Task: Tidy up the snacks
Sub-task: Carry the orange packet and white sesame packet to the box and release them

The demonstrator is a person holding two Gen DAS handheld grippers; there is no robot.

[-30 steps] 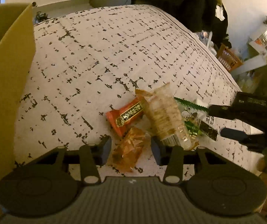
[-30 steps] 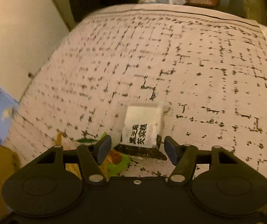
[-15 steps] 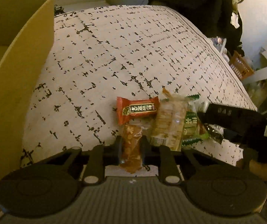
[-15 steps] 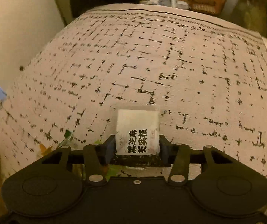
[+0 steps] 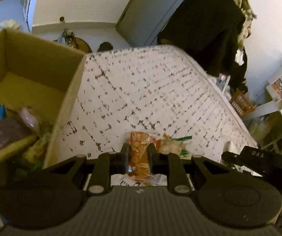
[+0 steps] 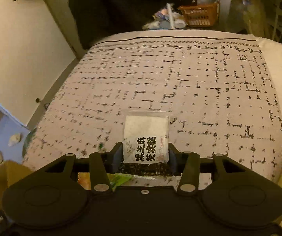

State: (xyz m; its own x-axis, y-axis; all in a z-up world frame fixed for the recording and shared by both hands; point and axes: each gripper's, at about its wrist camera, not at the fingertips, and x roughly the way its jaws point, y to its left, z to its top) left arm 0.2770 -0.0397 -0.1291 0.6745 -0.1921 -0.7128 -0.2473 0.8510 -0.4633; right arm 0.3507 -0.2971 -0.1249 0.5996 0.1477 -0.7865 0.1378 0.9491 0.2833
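The snacks were split up at this point: one was in each of your tongs, a few lay on the bed, and some were already in the box. Your left tongs were clenched on a small see-through packet with an orange-brown snack inside. A second ago those tongs stood wide with the packet lying flat between them; they had since squeezed shut on it and lifted it off the bed. Your right tongs had just been closing too, and they were pressed on both sides of a white square packet with black writing, which had also come up off the bed. So both grabs looked done, and I think the next step was to carry the packets to the box.

The open brown cardboard box stood to the left of your left tongs, with its wall close by. It held a blue bag and some other wrapped things, too blurry to name. A small heap of leftover snacks with green and clear wrappers still sat on the white bed cover with black dashes, just past your left tongs. The box wall was tall, so you would have needed to lift the orange packet over it. The thin wrappers might have slipped.
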